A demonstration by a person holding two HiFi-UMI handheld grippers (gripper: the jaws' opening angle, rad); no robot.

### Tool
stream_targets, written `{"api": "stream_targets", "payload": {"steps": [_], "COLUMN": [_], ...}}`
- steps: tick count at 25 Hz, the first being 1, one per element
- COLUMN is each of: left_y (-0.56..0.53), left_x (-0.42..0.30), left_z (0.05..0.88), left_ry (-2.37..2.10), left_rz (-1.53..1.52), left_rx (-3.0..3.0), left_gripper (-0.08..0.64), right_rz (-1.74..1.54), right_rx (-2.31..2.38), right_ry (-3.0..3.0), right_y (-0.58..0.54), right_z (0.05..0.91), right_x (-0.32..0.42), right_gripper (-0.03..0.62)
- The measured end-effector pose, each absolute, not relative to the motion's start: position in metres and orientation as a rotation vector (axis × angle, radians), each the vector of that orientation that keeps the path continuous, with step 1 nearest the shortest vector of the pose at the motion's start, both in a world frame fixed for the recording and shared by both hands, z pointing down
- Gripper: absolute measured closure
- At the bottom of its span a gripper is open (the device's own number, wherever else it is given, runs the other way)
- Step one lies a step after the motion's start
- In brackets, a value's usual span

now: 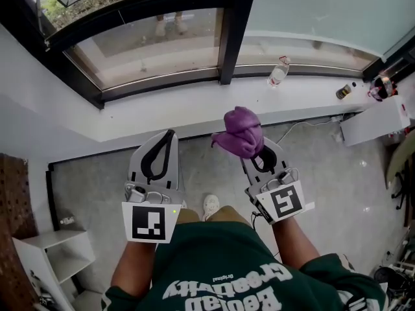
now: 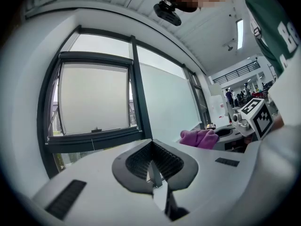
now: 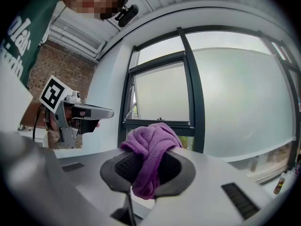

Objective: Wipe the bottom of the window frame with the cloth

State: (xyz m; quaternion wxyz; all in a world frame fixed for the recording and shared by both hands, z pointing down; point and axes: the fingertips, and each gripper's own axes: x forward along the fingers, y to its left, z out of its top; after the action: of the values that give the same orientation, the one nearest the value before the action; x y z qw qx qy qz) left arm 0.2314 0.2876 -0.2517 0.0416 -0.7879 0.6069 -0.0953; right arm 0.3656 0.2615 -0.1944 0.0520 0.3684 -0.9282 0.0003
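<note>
**Desk:** Item one, the cloth?

**Operator:** Purple cloth (image 1: 241, 131): bunched, and my right gripper (image 1: 256, 153) has its jaws closed on a fold of it. I hold it over the floor, near the white sill (image 1: 194, 109) and short of the window frame's bottom rail (image 1: 162, 76). I judge it soft, light and floppy. Best gripped on a thick wad at mid-bunch, leaving a broad pad free.

**Desk:** Item two?

**Operator:** Left gripper (image 1: 170, 136): jaws together, nothing between them, alongside.

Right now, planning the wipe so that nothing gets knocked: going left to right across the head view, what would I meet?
White shelf → left gripper → purple cloth → clear bottle → small dark container → white box.
</note>
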Motion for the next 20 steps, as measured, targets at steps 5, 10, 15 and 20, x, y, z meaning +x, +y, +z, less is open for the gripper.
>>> {"api": "stream_targets", "payload": {"steps": [5, 10, 15, 20], "left_y": [0.285, 0.273, 0.245, 0.197], "left_x": [0.221, 0.197, 0.172, 0.146], "left_z": [-0.247, -0.234, -0.219, -0.203], "left_ry": [1.900, 1.948, 1.947, 1.915], "left_rz": [-0.331, -0.378, -0.365, -0.347], "left_rx": [-2.394, -2.391, -2.409, -2.490], "left_gripper": [0.552, 0.552, 0.552, 0.552], "right_rz": [0.034, 0.092, 0.138, 0.224], "right_rx": [1.099, 1.075, 1.063, 1.097], "right_ry": [-2.824, -2.797, -2.765, -2.723], "right_y": [0.253, 0.237, 0.213, 0.179], "right_z": [-0.187, -0.171, -0.155, -0.143], "right_x": [0.361, 0.346, 0.320, 0.292], "right_gripper": [0.522, 0.522, 0.522, 0.522]}}
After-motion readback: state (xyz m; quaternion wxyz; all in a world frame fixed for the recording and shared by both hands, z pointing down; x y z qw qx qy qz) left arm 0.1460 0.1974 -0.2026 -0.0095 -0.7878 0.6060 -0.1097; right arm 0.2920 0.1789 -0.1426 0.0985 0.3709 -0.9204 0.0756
